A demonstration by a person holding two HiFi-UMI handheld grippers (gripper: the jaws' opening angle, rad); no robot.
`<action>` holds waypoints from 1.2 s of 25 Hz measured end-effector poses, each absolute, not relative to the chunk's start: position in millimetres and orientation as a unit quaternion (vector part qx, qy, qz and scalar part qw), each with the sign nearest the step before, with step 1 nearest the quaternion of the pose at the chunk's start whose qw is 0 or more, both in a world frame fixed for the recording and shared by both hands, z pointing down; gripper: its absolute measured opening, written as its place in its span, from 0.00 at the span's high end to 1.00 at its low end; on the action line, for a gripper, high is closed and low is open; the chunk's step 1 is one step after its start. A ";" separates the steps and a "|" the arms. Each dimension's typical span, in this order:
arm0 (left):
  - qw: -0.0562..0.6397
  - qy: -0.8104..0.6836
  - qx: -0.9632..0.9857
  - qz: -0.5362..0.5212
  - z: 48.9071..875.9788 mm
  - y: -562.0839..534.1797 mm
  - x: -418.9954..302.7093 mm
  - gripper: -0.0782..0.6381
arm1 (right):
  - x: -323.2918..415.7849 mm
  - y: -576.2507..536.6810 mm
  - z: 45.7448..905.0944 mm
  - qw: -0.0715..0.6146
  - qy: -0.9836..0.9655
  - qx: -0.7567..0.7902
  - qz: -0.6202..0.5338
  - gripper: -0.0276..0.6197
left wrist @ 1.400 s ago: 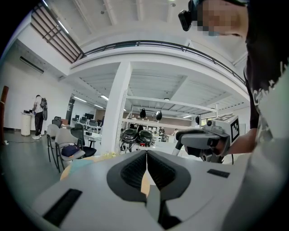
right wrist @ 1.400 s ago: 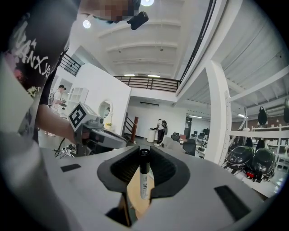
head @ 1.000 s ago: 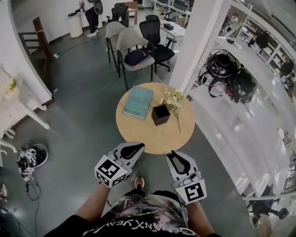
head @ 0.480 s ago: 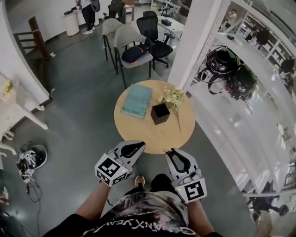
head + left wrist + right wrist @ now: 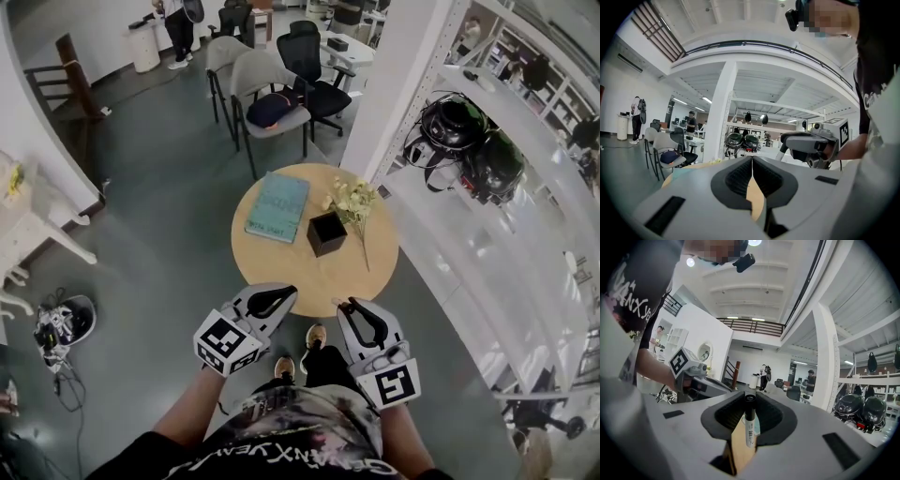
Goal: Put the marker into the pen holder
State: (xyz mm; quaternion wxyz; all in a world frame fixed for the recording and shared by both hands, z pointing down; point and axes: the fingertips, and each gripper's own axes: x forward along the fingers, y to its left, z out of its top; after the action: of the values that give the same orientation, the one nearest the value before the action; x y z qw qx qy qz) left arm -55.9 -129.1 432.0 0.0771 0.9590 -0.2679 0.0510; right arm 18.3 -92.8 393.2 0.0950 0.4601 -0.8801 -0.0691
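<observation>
In the right gripper view, my right gripper (image 5: 749, 414) is shut on a white marker (image 5: 749, 427) with a black cap, which stands upright between the pads. In the head view that gripper (image 5: 356, 310) hovers just short of the near edge of the round wooden table (image 5: 291, 267). The black square pen holder (image 5: 326, 232) stands near the table's middle, well ahead of both grippers. My left gripper (image 5: 271, 299) is level with the right one, on its left. Its pads (image 5: 740, 177) meet with nothing between them.
A teal book (image 5: 278, 206) lies left of the pen holder and a sprig of pale flowers (image 5: 352, 201) lies to its right. White shelving with black helmets (image 5: 469, 150) runs along the right. Chairs (image 5: 272, 89) stand beyond the table. A person (image 5: 178, 23) stands far back.
The person has stepped forward: a second shoe now shows below the table's edge. Both grippers keep their pose and the marker stays held.
</observation>
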 end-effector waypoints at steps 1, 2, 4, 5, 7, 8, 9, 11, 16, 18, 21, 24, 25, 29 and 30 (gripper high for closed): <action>0.077 -0.268 0.959 0.051 432.7 -132.1 -56.1 0.86 | 17.9 -95.6 393.2 0.094 -0.880 0.460 -0.070 0.84; 0.078 -0.268 0.959 0.051 433.7 -134.6 -55.9 0.86 | 17.6 -97.9 394.0 0.093 -0.880 0.460 -0.070 0.84; 0.078 -0.268 0.959 0.051 435.8 -138.8 -54.8 0.86 | 18.0 -101.9 397.1 0.093 -0.881 0.460 -0.067 0.84; 0.078 -0.268 0.959 0.051 436.5 -140.7 -54.1 0.86 | 18.6 -104.0 398.6 0.093 -0.881 0.460 -0.066 0.84; 0.077 -0.268 0.959 0.052 437.8 -144.6 -52.7 0.86 | 20.1 -108.7 400.4 0.093 -0.880 0.461 -0.064 0.84; 0.078 -0.268 0.959 0.053 438.6 -146.6 -52.0 0.86 | 20.9 -111.2 400.8 0.092 -0.880 0.461 -0.064 0.84; 0.079 -0.268 0.959 0.053 439.6 -148.5 -51.3 0.86 | 21.5 -113.5 401.0 0.091 -0.880 0.461 -0.064 0.84; 0.080 -0.268 0.959 0.054 441.5 -152.0 -50.2 0.86 | 22.0 -118.0 401.6 0.089 -0.881 0.461 -0.065 0.84; 0.080 -0.264 0.959 0.059 444.9 -161.5 -45.4 0.86 | 25.5 -129.0 404.1 0.085 -0.880 0.463 -0.060 0.84; 0.080 -0.263 0.959 0.061 448.0 -166.9 -42.5 0.86 | 28.2 -133.9 406.7 0.084 -0.879 0.465 -0.057 0.84; 0.080 -0.262 0.960 0.062 450.6 -173.6 -38.1 0.86 | 32.1 -140.5 410.7 0.084 -0.879 0.467 -0.054 0.84; 0.081 -0.260 0.960 0.064 451.7 -179.1 -33.9 0.86 | 35.0 -146.9 411.7 0.081 -0.878 0.468 -0.051 0.84; 0.081 -0.259 0.960 0.065 452.2 -181.3 -32.4 0.86 | 36.0 -149.4 412.0 0.080 -0.879 0.468 -0.051 0.84; 0.081 -0.260 0.960 0.067 454.7 -195.2 -26.8 0.86 | 40.2 -163.9 415.8 0.080 -0.880 0.465 -0.050 0.84; 0.082 -0.261 0.960 0.067 455.2 -199.5 -25.9 0.86 | 40.8 -168.6 416.7 0.080 -0.881 0.465 -0.050 0.84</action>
State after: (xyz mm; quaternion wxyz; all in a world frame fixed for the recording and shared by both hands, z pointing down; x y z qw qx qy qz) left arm -25.9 -199.5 455.2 0.0817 0.9595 -0.2611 0.0668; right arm 40.8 -168.6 416.7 0.0801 0.4645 -0.8805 -0.0498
